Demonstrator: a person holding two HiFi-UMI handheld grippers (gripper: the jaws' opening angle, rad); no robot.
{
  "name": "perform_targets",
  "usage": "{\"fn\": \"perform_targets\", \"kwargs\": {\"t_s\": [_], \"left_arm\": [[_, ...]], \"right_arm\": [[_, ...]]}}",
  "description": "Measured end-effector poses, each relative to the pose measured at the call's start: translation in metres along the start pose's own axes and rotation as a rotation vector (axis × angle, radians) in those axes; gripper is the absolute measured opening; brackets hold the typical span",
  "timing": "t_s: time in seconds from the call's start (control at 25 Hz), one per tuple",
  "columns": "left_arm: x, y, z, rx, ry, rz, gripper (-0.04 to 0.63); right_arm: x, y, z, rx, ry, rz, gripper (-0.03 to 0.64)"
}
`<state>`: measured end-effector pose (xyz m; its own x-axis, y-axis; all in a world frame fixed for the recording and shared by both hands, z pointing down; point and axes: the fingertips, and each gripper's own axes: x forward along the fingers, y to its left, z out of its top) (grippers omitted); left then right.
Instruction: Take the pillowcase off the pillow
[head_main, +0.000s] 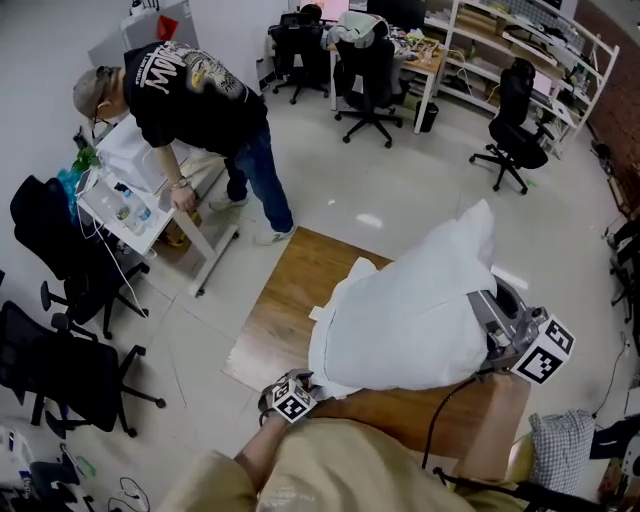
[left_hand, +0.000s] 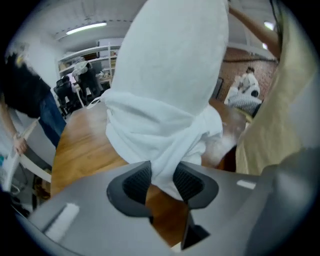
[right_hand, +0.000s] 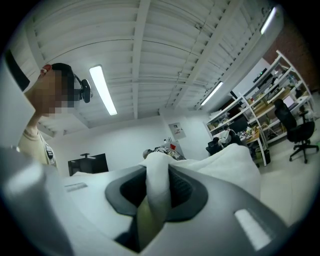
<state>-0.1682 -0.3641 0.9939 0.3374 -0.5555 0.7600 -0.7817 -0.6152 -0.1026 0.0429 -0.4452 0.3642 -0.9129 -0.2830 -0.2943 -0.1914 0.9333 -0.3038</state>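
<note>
**Both claws clamped on white cloth**

The puffy pillow in its creased white pillowcase (head_main: 410, 320) is held tilted above the smooth wooden table (head_main: 285, 290). The right gripper (right_hand: 156, 192) is clenched on a thick fold at its far end. The left gripper (left_hand: 162, 182) pinches the bunched lower edge. Beyond the table, a person in black (head_main: 190, 90) bends over a white cart (head_main: 125, 205). Black office chairs (head_main: 70, 370) crowd the floor on the left.

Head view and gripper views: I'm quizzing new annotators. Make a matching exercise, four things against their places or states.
1 left gripper
2 right gripper
3 wooden table
4 bystander

A under the pillow
B bent over a white cart
C shut on the pillowcase's bunched end, head view's left
D shut on the pillowcase, head view's right

Pairs: 1-C, 2-D, 3-A, 4-B
</note>
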Motion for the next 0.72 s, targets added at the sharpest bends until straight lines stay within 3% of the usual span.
{"fn": "perform_targets", "kwargs": {"t_s": [0.04,0.12,0.24,0.36,0.44,0.56,0.64,0.72], "left_arm": [[0.007,0.004,-0.008,0.025,0.031,0.015,0.119],[0.018,0.008,-0.023,-0.004,0.050,0.010,0.077],[0.022,0.009,-0.035,-0.082,0.038,-0.021,0.066],[0.024,0.013,-0.029,-0.080,0.040,-0.043,0.066],[0.020,0.018,-0.024,-0.119,0.027,-0.068,0.069],[-0.007,0.028,0.002,-0.213,-0.093,-0.110,0.149],[-0.029,0.033,0.021,-0.270,-0.194,-0.150,0.230],[-0.052,0.050,0.040,-0.300,-0.288,-0.133,0.344]], "right_arm": [[-0.003,0.000,0.006,0.002,-0.005,-0.005,0.071],[-0.008,0.000,0.015,0.016,-0.016,-0.011,0.071],[-0.013,0.005,0.014,0.047,-0.025,-0.011,0.071],[-0.014,0.002,0.018,0.042,-0.022,-0.030,0.071],[-0.013,-0.001,0.012,0.023,-0.011,-0.041,0.071],[-0.017,-0.004,0.004,-0.009,0.012,-0.054,0.072],[-0.023,-0.007,0.004,-0.013,0.018,-0.058,0.072],[-0.031,-0.009,0.001,-0.018,0.023,-0.058,0.074]]}}
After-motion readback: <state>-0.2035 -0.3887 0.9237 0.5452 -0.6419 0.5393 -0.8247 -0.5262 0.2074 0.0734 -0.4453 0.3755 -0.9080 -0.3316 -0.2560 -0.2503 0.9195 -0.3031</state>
